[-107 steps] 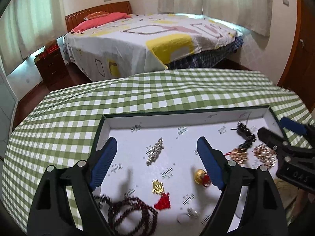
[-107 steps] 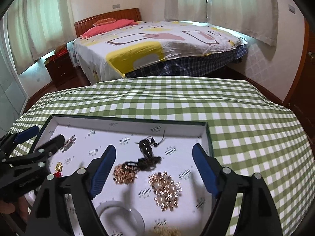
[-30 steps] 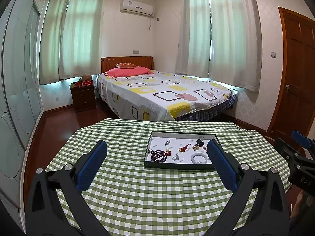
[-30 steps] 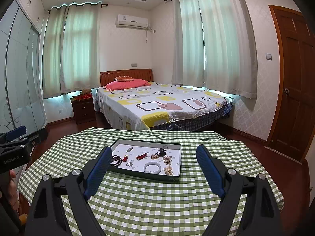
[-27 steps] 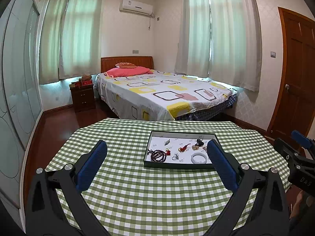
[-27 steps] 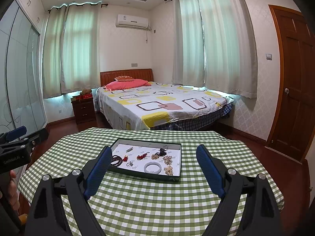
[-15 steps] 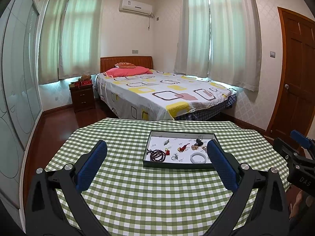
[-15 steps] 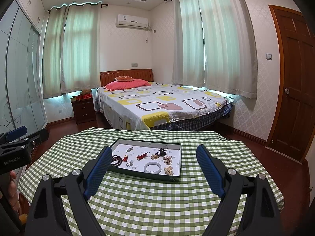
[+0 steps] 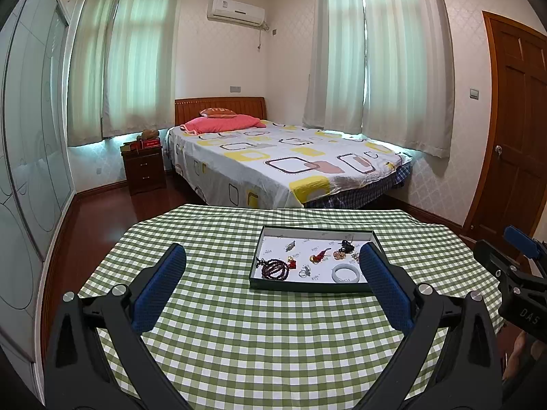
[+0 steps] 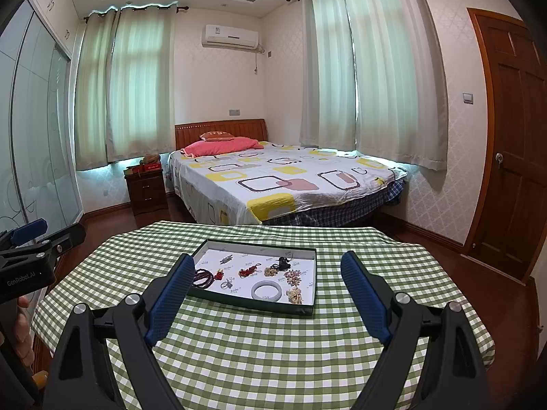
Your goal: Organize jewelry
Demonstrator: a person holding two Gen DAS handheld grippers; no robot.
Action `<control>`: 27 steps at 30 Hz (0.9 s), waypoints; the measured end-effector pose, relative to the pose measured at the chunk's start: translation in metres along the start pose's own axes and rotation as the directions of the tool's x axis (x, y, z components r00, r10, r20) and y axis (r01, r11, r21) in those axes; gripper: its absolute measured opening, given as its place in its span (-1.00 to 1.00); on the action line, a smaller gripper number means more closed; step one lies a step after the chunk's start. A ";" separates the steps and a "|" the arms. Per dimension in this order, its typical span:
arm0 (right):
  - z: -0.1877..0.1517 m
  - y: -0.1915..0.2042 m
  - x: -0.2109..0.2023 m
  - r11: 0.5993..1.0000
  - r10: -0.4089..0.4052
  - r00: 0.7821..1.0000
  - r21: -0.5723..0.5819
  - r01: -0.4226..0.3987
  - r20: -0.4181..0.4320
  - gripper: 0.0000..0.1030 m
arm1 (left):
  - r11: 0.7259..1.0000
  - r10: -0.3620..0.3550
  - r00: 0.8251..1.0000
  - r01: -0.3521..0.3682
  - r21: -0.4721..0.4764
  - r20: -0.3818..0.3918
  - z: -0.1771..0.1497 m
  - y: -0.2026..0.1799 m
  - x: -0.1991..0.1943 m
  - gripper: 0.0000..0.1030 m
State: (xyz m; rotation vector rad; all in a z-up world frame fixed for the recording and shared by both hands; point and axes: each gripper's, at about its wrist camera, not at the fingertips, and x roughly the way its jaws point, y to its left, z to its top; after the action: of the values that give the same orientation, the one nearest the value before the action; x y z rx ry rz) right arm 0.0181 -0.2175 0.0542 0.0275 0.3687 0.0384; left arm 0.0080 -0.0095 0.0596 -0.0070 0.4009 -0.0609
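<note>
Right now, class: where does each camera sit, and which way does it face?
Left wrist: on the left tongs, open, facing the jewelry tray and bed; right tongs at right edge.
Right wrist: on the right tongs, open, facing the same way; left tongs at left edge.
Both share the tray, white bangle and bed.

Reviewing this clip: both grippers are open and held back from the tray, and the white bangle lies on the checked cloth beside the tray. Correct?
Not quite. The white bangle lies inside the tray, near its front edge, not on the checked cloth; the right wrist view shows it. The left gripper and right gripper are indeed open and held back.
</note>
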 end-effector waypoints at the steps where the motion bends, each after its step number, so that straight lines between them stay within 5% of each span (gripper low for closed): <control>1: 0.000 0.000 0.000 1.000 0.001 1.000 -0.001 -0.001 0.000 0.64 | 1.000 0.000 1.000 0.000 -0.002 0.001 0.000 0.000 0.000 0.92; 27: -0.005 0.002 0.007 1.000 0.004 0.999 -0.002 -0.004 -0.032 0.64 | 0.997 0.061 0.998 -0.062 -0.037 -0.016 -0.007 0.013 0.016 0.92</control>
State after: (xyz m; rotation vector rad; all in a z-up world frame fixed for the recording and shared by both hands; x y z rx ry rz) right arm 0.0232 -0.2151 0.0471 0.0255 0.4006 0.0436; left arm 0.0207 0.0027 0.0467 -0.0314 0.4169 0.0075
